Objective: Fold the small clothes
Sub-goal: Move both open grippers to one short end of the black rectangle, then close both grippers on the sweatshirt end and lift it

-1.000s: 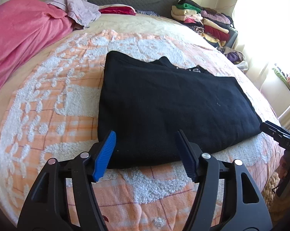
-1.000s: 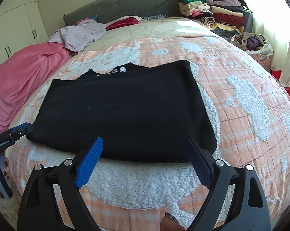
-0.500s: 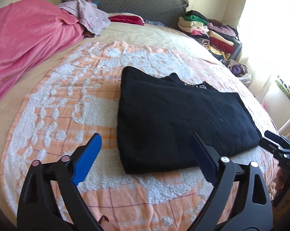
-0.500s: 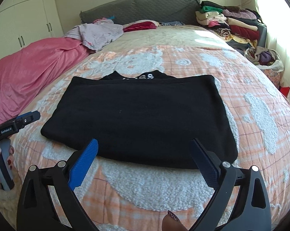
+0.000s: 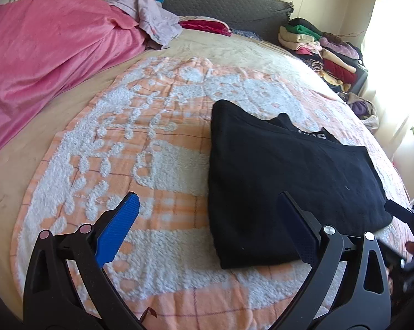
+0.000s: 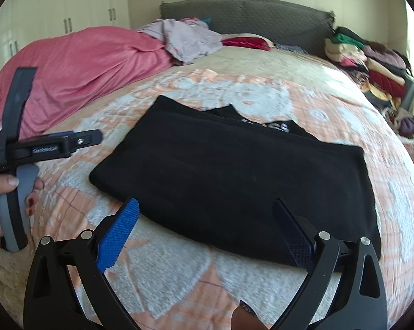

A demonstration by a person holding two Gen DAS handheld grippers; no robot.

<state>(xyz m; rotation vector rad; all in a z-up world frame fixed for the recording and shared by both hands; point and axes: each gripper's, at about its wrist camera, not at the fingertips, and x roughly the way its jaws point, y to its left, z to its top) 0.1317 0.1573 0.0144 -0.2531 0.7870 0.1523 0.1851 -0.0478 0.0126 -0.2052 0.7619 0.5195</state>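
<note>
I hold my left gripper (image 5: pixel 207 225) and right gripper (image 6: pixel 207 228) wide, empty, above the blanket (image 5: pixel 157 165); black garment (image 5: pixel 289 181) lies folded at 1 o'clock, ready for regrasp

white print on my black garment (image 6: pixel 267 126): partly hidden by the fold, only "S" letters legible | label on my left gripper (image 6: pixel 46 150): too blurred to read | no numbers or signs readable
</note>
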